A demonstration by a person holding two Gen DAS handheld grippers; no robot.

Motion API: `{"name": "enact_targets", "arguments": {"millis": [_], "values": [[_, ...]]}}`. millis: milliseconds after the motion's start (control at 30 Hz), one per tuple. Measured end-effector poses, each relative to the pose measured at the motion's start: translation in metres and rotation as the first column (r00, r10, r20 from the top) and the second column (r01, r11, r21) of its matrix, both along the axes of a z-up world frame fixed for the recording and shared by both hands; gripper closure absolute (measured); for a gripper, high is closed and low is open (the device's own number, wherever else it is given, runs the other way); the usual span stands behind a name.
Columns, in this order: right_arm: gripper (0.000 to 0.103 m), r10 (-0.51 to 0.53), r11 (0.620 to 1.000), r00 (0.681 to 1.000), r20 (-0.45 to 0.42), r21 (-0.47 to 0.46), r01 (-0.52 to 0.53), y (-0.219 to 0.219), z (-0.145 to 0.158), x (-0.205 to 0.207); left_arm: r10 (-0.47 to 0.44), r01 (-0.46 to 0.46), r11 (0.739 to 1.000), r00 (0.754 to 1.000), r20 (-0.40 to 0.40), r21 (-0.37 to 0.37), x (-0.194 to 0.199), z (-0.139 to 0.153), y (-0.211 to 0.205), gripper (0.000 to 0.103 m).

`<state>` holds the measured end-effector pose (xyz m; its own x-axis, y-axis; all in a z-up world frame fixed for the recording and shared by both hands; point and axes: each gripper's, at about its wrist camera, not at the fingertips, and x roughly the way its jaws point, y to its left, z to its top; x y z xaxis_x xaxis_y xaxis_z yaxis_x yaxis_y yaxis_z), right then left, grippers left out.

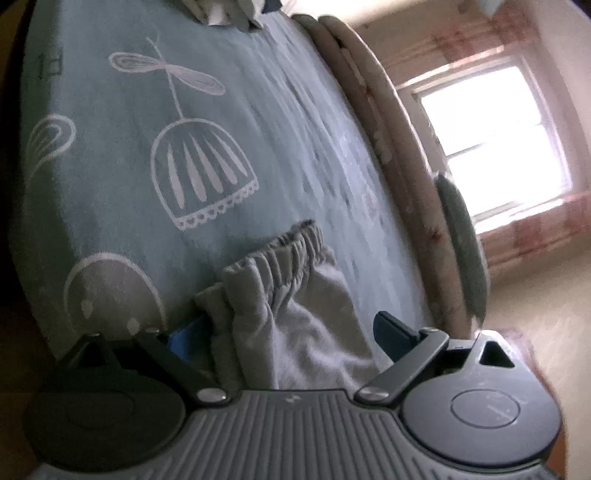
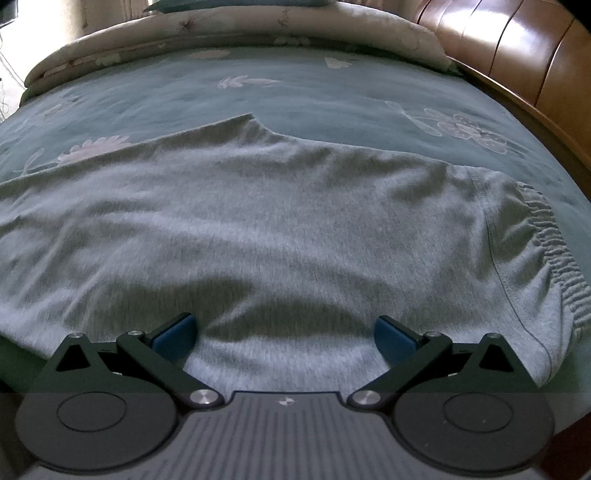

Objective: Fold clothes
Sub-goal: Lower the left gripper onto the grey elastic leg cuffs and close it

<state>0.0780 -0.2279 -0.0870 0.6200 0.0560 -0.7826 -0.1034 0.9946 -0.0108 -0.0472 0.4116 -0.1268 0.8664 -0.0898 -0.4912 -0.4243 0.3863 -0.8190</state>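
Lying across the middle of the right wrist view, the grey trousers [image 2: 280, 221] are spread flat on the teal bedspread [image 2: 332, 96], which is printed with pale leaves and flowers. Their gathered elastic waistband [image 2: 554, 251] sits at the right edge of the frame, and a leg runs off the left edge. The right gripper [image 2: 284, 332] fills the bottom of that frame with its jaws spread wide; the blue pads [image 2: 177, 332] stand well apart with the trouser cloth lying between them, and neither pad pinches it. Whether the pads touch the cloth from above cannot be told. A folded floral quilt [image 2: 236, 33] lies along the top of the frame, and a glossy wooden headboard [image 2: 517, 48] curves down the upper right.

From the left wrist view the whole scene is tilted. The left gripper [image 1: 284, 332] is at the bottom, jaws wide apart, and the waistband end of the trousers [image 1: 291, 295] bunches up between them. The cloth hides most of the left blue pad [image 1: 184, 341], so contact there cannot be judged; the right pad is clear of the cloth. Beyond it the bedspread shows a white birdcage pattern [image 1: 203, 173] at centre left. A bright window [image 1: 491, 140] glows at the upper right.
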Motion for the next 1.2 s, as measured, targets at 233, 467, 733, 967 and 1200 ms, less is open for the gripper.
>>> {"name": "enact_targets", "arguments": {"millis": [233, 467, 733, 967, 1200], "values": [[0.0, -0.003, 1.0, 1.0, 0.001, 0.0, 0.003, 0.0, 0.0, 0.0, -0.055, 0.054, 0.996, 0.998, -0.005, -0.071, -0.004, -0.005, -0.013, 0.008], [0.0, -0.004, 1.0, 1.0, 0.003, 0.0, 0.004, 0.001, 0.0, 0.001, -0.01, 0.013, 0.995, 0.999, 0.035, -0.102, 0.008, -0.013, -0.005, 0.006], [0.0, 0.0, 1.0, 1.0, 0.002, 0.001, 0.0, -0.001, 0.0, 0.001, 0.075, -0.071, 0.995, 0.995, 0.059, -0.068, -0.001, -0.013, 0.005, 0.007], [0.0, -0.003, 1.0, 1.0, 0.004, 0.001, 0.003, 0.001, 0.0, 0.001, 0.012, 0.005, 0.99, 0.993, 0.117, -0.14, -0.009, -0.021, 0.0, 0.007], [0.0, -0.005, 1.0, 1.0, 0.002, 0.002, 0.005, 0.002, 0.0, 0.002, 0.009, 0.004, 0.995, 0.991, 0.134, -0.097, -0.01, -0.017, 0.002, 0.006]]}}
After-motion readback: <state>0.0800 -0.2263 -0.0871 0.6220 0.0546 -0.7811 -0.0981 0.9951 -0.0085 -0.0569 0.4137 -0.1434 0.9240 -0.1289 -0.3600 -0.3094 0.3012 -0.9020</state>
